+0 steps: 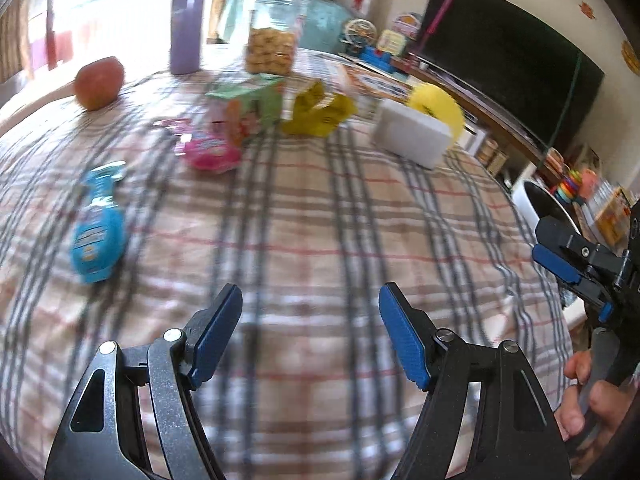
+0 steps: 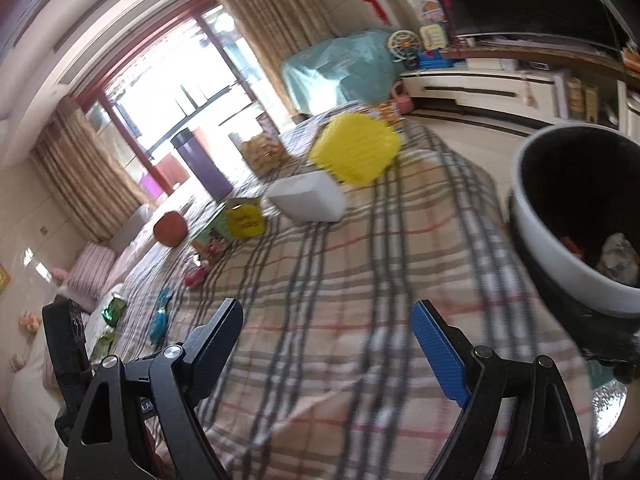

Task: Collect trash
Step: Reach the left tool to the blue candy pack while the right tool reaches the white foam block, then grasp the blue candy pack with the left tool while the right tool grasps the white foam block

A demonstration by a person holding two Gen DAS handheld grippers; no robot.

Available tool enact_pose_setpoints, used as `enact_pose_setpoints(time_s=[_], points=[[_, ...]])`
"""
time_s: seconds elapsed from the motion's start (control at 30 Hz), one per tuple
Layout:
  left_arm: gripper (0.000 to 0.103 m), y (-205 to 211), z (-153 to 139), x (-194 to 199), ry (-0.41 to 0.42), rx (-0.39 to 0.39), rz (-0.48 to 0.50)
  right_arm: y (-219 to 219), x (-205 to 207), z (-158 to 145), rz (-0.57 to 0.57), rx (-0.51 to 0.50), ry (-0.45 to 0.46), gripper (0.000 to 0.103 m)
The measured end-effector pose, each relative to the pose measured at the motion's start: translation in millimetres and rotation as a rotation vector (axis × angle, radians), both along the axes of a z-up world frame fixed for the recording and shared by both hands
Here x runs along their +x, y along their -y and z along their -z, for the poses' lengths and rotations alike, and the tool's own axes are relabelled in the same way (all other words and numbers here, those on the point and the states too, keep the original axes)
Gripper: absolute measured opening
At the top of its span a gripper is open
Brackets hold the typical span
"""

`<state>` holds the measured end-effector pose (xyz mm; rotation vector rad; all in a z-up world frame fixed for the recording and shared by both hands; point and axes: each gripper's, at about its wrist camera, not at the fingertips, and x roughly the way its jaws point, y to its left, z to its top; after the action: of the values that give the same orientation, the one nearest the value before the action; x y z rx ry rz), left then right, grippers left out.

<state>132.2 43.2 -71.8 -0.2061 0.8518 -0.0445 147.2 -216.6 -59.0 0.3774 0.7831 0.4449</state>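
Trash lies on the plaid tablecloth [image 1: 320,220]: a blue wrapper [image 1: 98,236] at the left, a pink wrapper [image 1: 210,150], a green carton [image 1: 248,108] and a crumpled yellow wrapper [image 1: 316,112] farther back. My left gripper [image 1: 310,312] hovers open over bare cloth, holding nothing. My right gripper [image 2: 326,328] is also open and empty; it shows at the right edge in the left wrist view [image 1: 572,276]. A white bin with a black liner [image 2: 532,240] stands off the table's right side with some trash inside. The right wrist view also shows the blue wrapper [image 2: 160,318] and yellow wrapper [image 2: 244,220].
A white box [image 1: 412,134] and a yellow round item [image 1: 438,106] sit at the back right. An apple [image 1: 100,82], a purple bottle [image 1: 187,20] and a snack jar [image 1: 272,32] stand at the far edge. A TV [image 1: 512,60] and a low cabinet lie beyond.
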Motion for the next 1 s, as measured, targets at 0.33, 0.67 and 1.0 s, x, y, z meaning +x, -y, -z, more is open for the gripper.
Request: enact_pose_setpoints(time_s=[0.33, 0.67, 1.0], points=[[0.072, -48, -5, -8, 0.021, 0.042, -0.110, -43, 9, 2, -0.097, -0.017, 0.006, 0.088], [0.075, -82, -6, -1, 0.011, 0.099, -0.223, -54, 27, 3, -0.111, -0.059, 0.007, 0.088], [0.076, -110, 12, 28, -0.073, 0.112, -0.264, -52, 73, 0, -0.106, -0.135, 0.036, 0.088]])
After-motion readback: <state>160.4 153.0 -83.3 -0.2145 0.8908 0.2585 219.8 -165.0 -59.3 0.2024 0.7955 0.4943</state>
